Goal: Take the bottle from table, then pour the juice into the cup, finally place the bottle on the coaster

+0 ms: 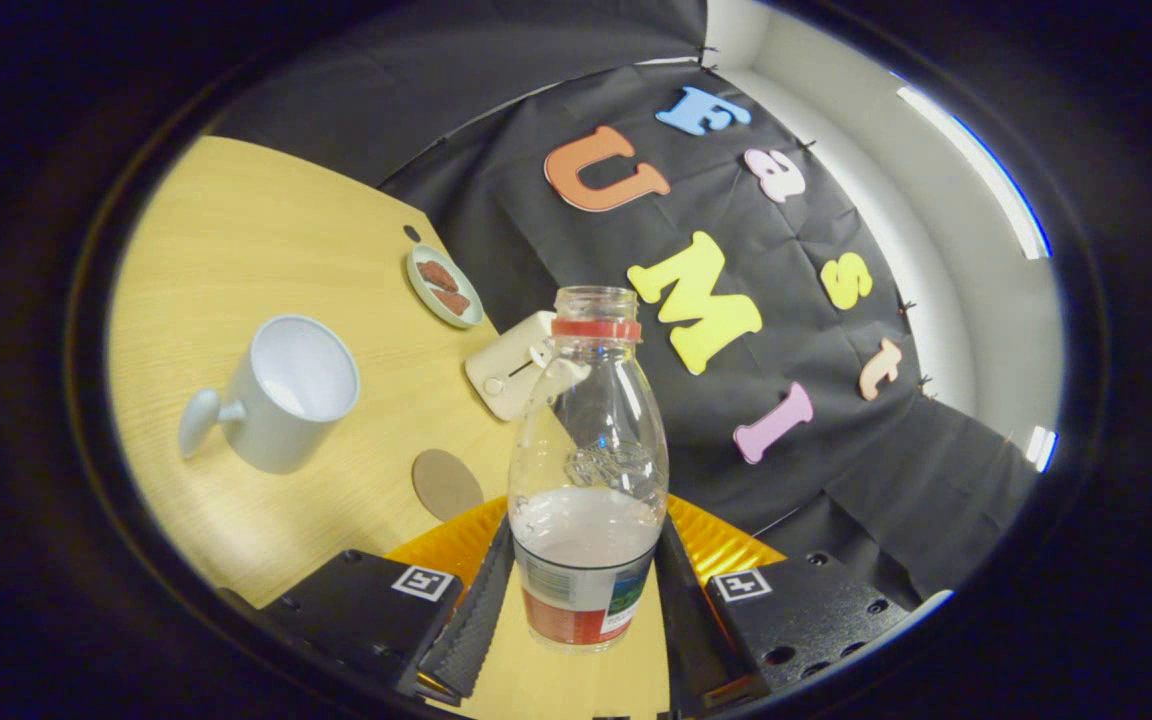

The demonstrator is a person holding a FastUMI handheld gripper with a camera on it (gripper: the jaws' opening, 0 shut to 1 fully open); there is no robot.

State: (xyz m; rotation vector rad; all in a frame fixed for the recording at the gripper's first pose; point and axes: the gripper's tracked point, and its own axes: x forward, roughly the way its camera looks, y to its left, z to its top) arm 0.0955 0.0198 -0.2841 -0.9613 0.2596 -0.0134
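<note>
Tabletop: pale wood-grain tabletop (266,240), smooth and matte, seen tilted.
Cup: glossy white ceramic cup (281,395) with a rounded handle, open mouth facing the camera, left of the bottle.
Coaster: flat round brown coaster (446,483), between cup and bottle, bare.
Dish: small oval pale-green dish (444,286) holding two brown ridged pieces, beyond the coaster.
Box: cream rounded plastic box (516,375) behind the bottle.
Bottle: clear ribbed plastic bottle (588,470), red neck ring, uncapped, whitish juice low inside.
Gripper: gripper (584,590) clamped on the bottle's labelled base, both fingers pressing its sides.
</note>
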